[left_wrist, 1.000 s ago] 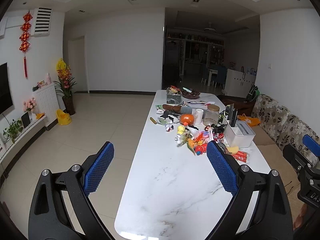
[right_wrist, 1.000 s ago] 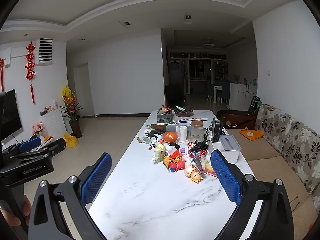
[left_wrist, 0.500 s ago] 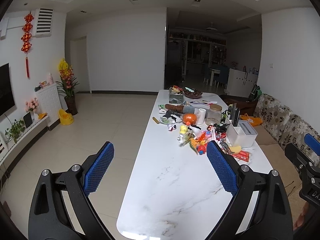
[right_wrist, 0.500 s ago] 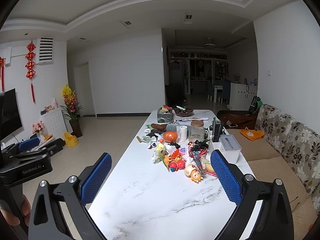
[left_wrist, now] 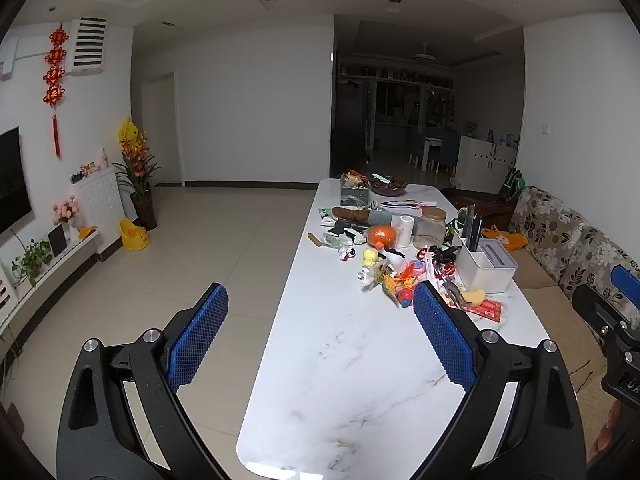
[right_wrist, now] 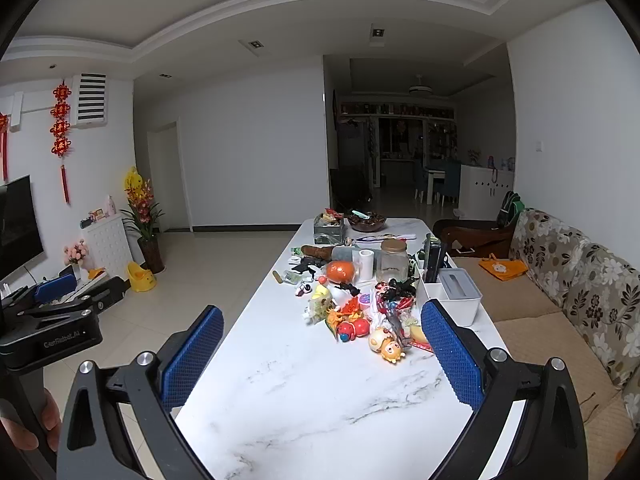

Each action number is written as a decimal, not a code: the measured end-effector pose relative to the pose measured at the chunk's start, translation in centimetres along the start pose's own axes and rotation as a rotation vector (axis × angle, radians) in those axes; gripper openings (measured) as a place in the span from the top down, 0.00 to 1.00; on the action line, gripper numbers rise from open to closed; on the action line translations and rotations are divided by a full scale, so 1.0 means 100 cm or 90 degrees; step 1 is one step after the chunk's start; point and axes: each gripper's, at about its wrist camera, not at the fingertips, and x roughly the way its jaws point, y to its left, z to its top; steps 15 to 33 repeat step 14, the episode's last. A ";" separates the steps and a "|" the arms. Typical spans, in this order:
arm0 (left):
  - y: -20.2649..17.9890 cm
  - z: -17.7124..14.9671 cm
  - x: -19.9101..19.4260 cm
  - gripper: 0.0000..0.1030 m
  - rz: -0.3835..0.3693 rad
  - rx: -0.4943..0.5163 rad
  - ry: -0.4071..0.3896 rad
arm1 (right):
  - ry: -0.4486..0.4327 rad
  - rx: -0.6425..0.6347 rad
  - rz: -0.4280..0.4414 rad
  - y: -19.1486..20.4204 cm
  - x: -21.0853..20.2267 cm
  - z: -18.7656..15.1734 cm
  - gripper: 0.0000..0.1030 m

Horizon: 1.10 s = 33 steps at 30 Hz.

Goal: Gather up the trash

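Currently we hold both left gripper (left_wrist: 320,336) and right gripper (right_wrist: 322,354) jaws spread wide, empty, above the surface (left_wrist: 360,380) near its bare end.

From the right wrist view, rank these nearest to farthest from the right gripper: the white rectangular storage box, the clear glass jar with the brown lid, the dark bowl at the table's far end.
1. White rectangular storage box, near the right finger.
2. Clear glass jar with brown lid, mid-table.
3. Dark bowl, far end.

The right gripper is open.
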 end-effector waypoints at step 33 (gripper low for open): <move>0.001 -0.002 0.000 0.11 0.003 -0.001 0.002 | -0.001 -0.002 0.000 0.000 0.000 0.000 0.05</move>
